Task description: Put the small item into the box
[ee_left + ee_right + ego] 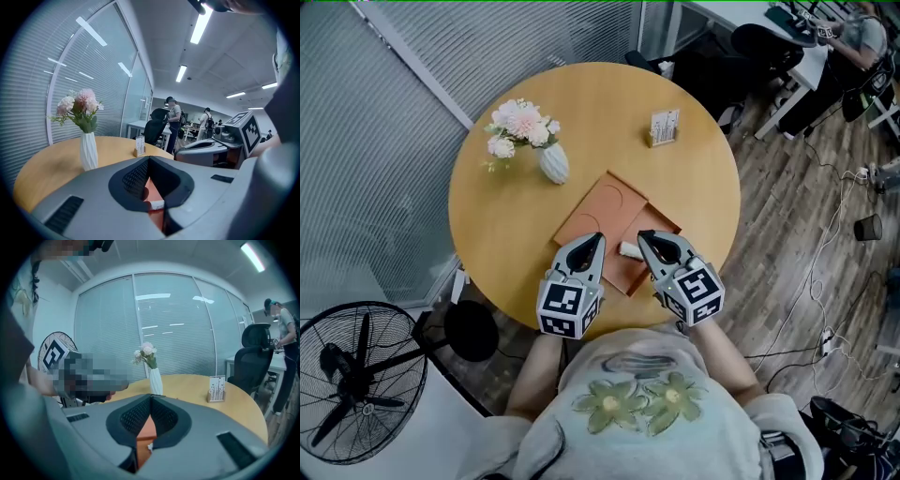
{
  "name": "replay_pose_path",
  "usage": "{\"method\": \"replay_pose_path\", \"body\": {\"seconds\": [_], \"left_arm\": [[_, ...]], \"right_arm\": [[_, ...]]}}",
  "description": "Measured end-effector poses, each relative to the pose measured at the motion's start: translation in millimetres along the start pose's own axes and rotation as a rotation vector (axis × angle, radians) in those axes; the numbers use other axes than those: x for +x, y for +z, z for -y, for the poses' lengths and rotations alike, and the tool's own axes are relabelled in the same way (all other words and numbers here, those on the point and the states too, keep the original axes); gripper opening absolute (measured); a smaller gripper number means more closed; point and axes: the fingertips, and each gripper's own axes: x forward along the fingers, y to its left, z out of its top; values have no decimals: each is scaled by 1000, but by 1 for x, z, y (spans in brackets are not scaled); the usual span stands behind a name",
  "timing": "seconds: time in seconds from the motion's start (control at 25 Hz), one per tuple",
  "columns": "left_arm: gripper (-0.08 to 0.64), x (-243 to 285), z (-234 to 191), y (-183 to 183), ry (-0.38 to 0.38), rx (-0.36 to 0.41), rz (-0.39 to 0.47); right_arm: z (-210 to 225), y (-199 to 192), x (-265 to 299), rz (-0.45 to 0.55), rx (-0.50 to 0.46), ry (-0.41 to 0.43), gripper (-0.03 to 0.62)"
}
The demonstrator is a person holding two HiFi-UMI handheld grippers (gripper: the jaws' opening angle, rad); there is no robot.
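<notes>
A small white oblong item [630, 250] lies on the near part of a flat orange cardboard box [605, 202] on the round wooden table [581, 103]. It sits between the left gripper [596, 238] and the right gripper [645, 236]. Both grippers' jaws are closed with nothing between them.

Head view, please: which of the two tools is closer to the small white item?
The right tool: its tip is beside the small white item, whereas the left tool stands clearly farther off.

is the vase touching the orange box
Apart. The head view shows a strip of bare table between the vase and the orange box.
</notes>
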Motion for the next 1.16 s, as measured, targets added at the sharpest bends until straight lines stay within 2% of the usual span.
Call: {"method": "replay_pose_path", "body": {"seconds": [0.28, 1.16], "left_arm": [[9, -4, 8, 3, -11, 9, 9], [9, -8, 9, 5, -3, 17, 8]], "right_arm": [[-1, 8, -10, 30, -27, -51, 3], [0, 5, -15, 26, -32, -67, 3]]}}
